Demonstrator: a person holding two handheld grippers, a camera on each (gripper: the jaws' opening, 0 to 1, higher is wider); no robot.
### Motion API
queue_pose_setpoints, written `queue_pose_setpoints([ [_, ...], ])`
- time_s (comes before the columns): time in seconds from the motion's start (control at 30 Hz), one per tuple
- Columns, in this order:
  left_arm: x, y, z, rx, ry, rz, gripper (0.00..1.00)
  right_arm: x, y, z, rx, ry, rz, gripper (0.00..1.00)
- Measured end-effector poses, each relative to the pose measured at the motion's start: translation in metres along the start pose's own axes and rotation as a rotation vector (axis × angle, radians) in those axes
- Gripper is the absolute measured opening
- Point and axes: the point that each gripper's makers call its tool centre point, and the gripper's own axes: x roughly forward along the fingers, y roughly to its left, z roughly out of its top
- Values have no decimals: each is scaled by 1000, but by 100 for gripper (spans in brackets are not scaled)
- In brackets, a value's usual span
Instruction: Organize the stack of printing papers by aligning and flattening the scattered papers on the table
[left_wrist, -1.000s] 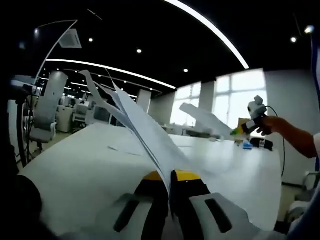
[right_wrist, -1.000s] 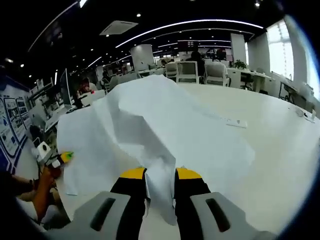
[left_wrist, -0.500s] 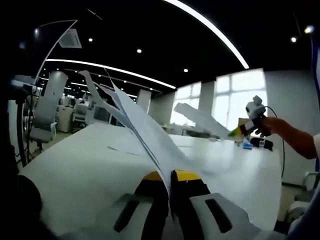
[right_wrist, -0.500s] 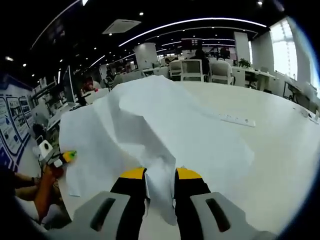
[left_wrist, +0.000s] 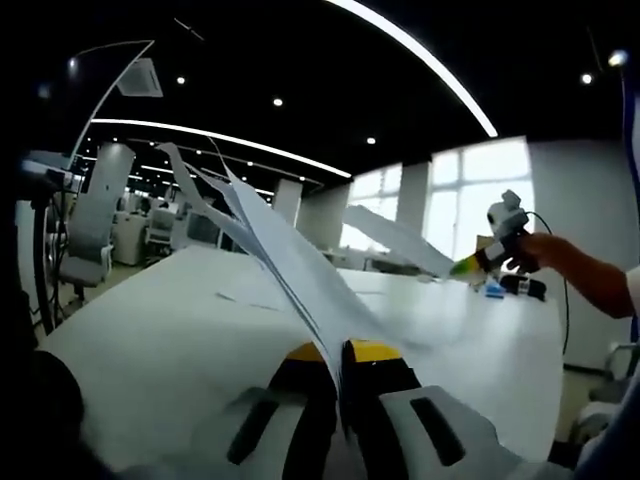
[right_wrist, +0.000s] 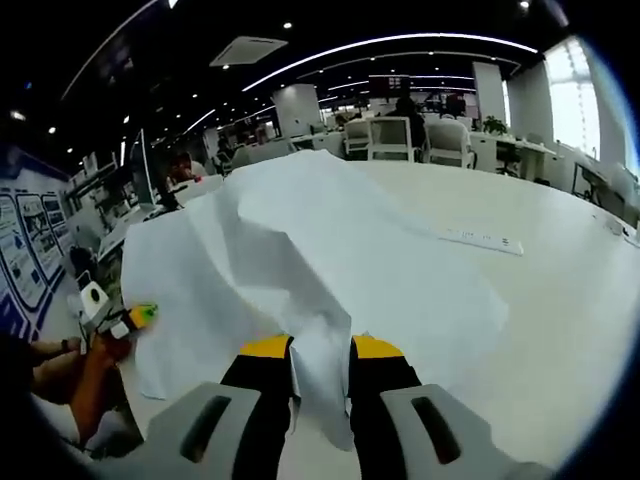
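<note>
My left claw pinches the papers edge-on; my right claw grips their other end, so the sheets drape lifted above the white table.

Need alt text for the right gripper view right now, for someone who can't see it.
The right gripper is shut on a rumpled, tented stack of white papers lifted over a white table. At far left, a hand holds the left gripper; office chairs and desks stand behind.

No text, label or number can be read; the wall posters are too blurred.
</note>
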Motion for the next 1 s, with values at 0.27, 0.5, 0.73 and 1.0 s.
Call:
queue_pose_setpoints([
  [0.27,1,2,1,-3,-4,1,7,6,5,-1,-10,4,5,17],
  [0.5,1,1,0,-3,1,1,7,11,10,0,-11,-5,21,17],
  [0.73,1,2,0,-2,0,6,7,18,15,-4,-10,4,35,17],
  [1.0,0,1,0,-5,1,7,8,22,18,-3,-7,4,44,17],
])
